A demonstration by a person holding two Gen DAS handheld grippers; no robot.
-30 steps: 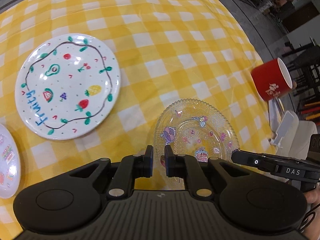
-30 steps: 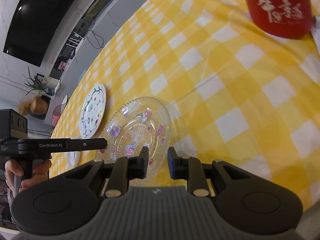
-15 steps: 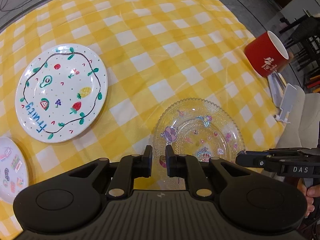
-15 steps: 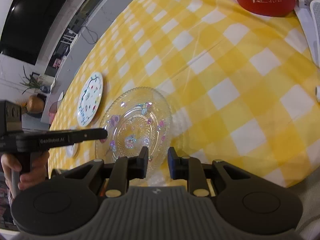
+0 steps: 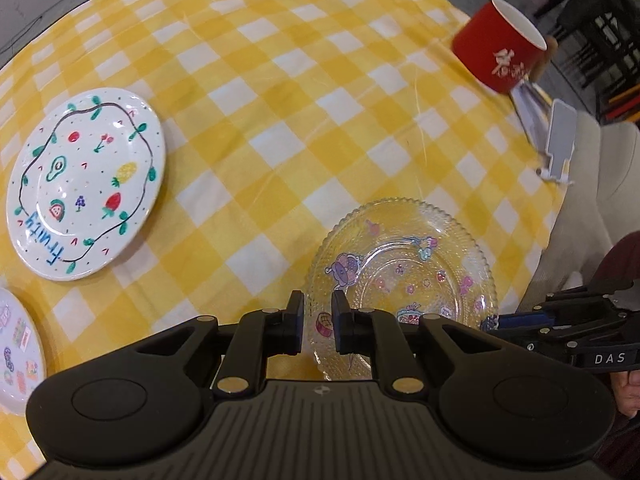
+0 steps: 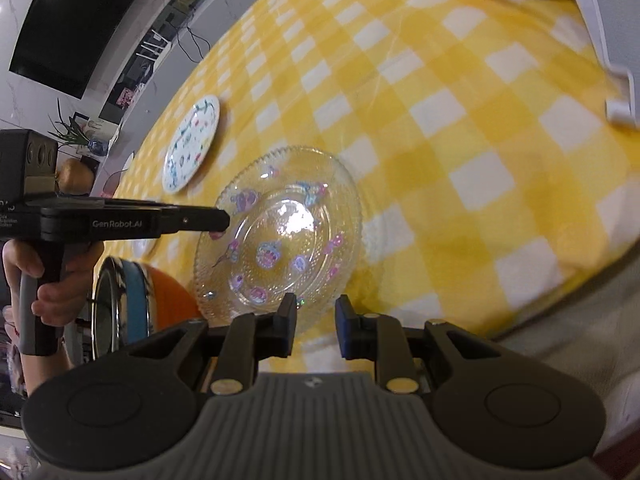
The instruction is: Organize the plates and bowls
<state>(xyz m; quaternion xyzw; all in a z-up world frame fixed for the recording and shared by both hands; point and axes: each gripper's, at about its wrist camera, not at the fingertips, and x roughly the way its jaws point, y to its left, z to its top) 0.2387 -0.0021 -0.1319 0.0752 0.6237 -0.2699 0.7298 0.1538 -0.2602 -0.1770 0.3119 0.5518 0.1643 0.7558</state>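
Fingers of the left hand-held gripper [image 5: 317, 322] stand narrowly apart, straddling the near rim of the clear glass plate [image 5: 404, 276] without visibly pinching it. The right hand-held gripper [image 6: 316, 328] shows a similar gap, empty, just short of the plate's edge on the checked worktop [image 5: 280, 92].

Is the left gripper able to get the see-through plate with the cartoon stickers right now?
Probably yes. The left gripper hangs right over the near rim of the glass plate, jaws slightly apart, nothing between them. The right gripper flanks the plate's other side, not blocking.
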